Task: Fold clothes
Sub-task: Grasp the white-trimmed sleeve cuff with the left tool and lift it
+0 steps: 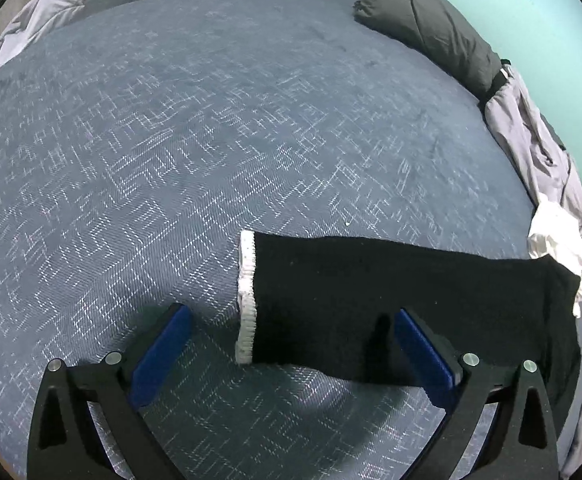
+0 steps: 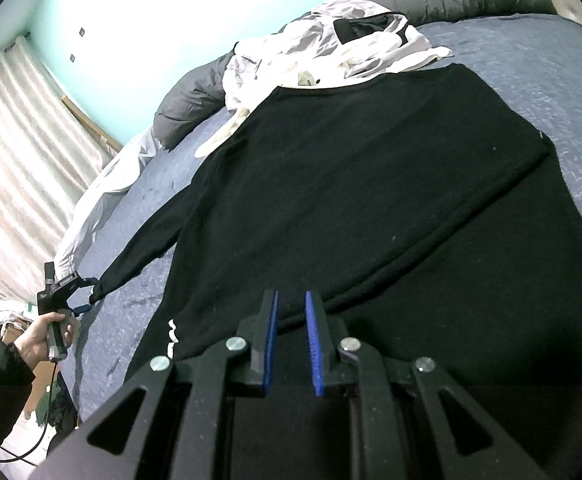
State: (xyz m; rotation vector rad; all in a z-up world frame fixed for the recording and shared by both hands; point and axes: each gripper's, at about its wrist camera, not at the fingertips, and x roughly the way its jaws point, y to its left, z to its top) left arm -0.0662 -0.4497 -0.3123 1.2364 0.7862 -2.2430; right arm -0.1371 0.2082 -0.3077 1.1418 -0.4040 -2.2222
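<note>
Black knit sweater [image 2: 371, 200] spread flat on blue patterned bedspread [image 1: 171, 140], filling frame centre. Left gripper [image 1: 291, 344] spread wide over white-cuffed sleeve end [image 1: 247, 296]. Right gripper [image 2: 291, 320] narrowly parted above sweater, gripping nothing.

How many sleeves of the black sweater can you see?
2. One sleeve stretches sideways across the blue bedspread, white cuff between the open left tool. The other sleeve lies folded across the sweater's body, ahead of the right tool.
</note>
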